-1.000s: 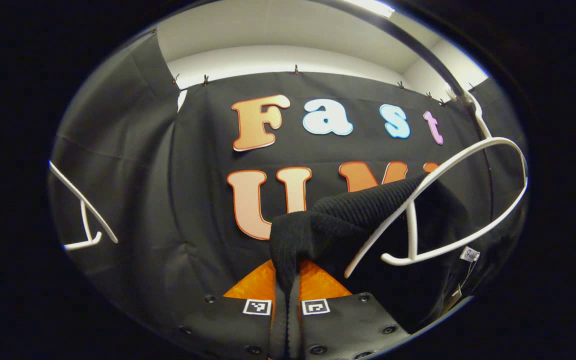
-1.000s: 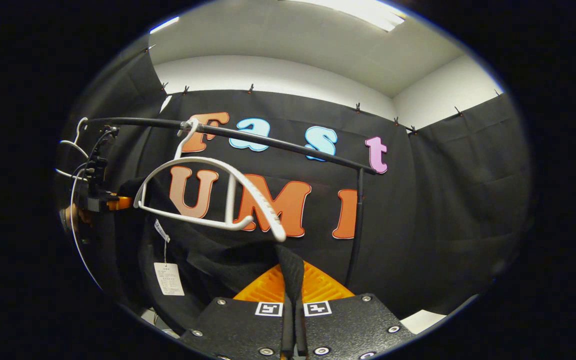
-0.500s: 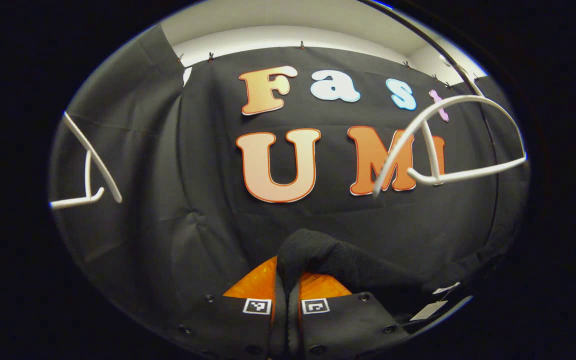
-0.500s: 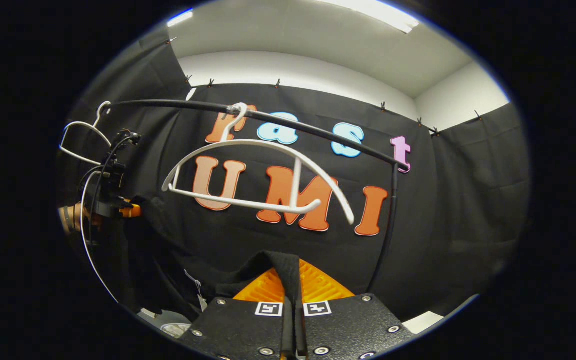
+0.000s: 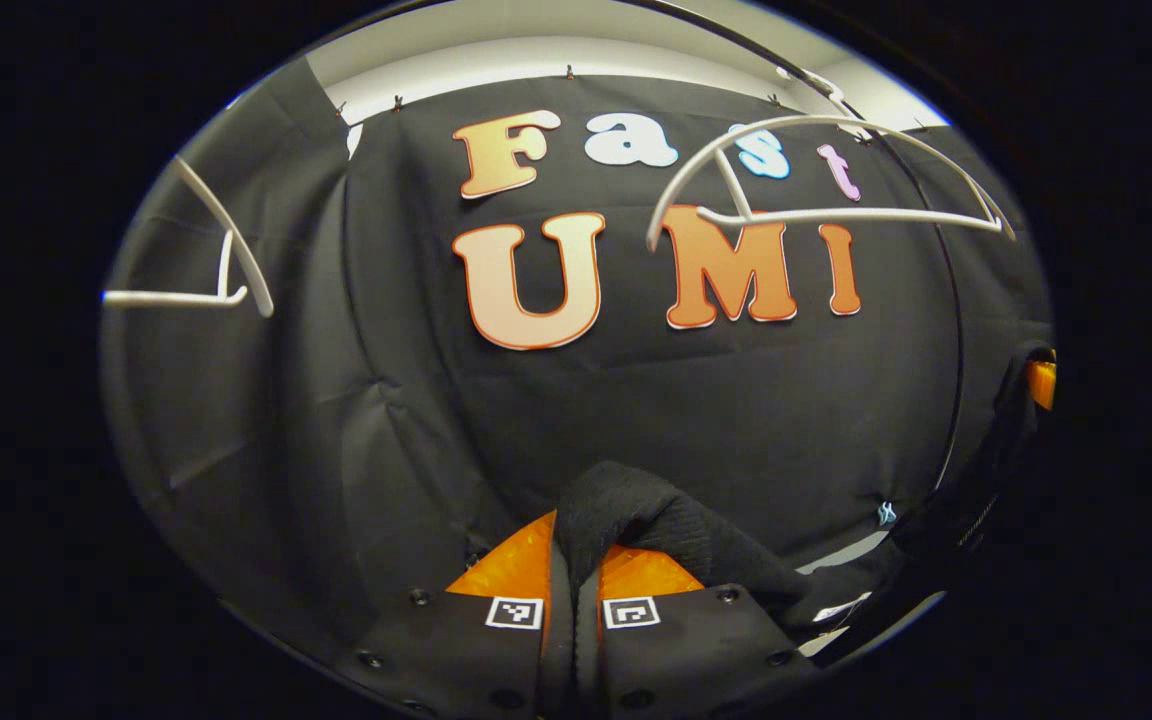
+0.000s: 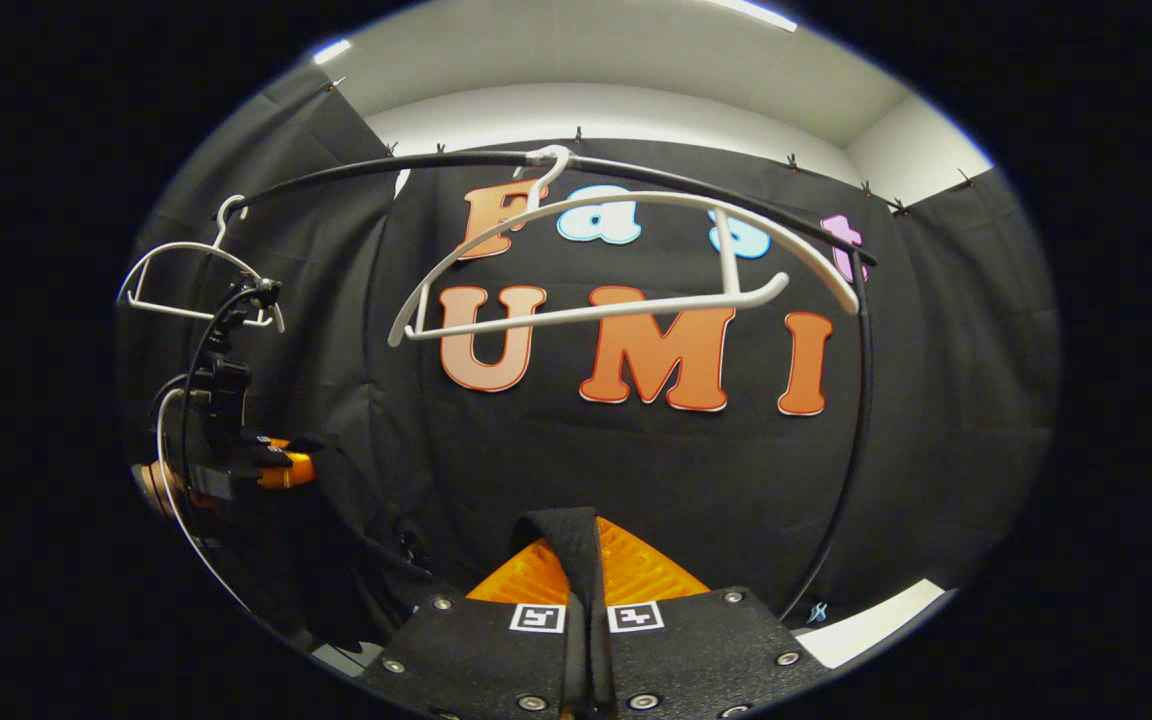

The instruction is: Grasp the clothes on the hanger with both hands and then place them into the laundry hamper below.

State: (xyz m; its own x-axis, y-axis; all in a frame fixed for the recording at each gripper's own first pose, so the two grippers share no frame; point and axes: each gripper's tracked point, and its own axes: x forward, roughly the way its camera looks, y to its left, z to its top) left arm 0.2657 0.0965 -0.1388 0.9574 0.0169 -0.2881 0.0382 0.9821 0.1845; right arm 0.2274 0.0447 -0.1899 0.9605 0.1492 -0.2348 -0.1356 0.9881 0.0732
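Note:
In the left gripper view my left gripper [image 5: 576, 575] is shut on a fold of the black knit garment [image 5: 671, 525], which trails off to the lower right. In the right gripper view my right gripper [image 6: 586, 580] is shut on another edge of the same garment [image 6: 561, 530]. The cloth sags between the two grippers, below the bare white hanger [image 6: 616, 300] that hangs on the black rail [image 6: 706, 185]. That hanger [image 5: 816, 210] also shows at the upper right of the left gripper view. The left gripper [image 6: 236, 465] shows farther off at the left, and the right gripper [image 5: 1041, 385] at the far right edge.
A second bare white hanger [image 6: 186, 290] hangs at the rail's left end, and shows as the hanger [image 5: 206, 270] at the left of the left gripper view. The rail's upright post [image 6: 851, 480] drops at the right. A pale floor strip [image 6: 876, 620] lies beyond it.
The garment has come off the hanger. Both grippers have dropped lower with it, so the hanger now sits bare and higher in both views.

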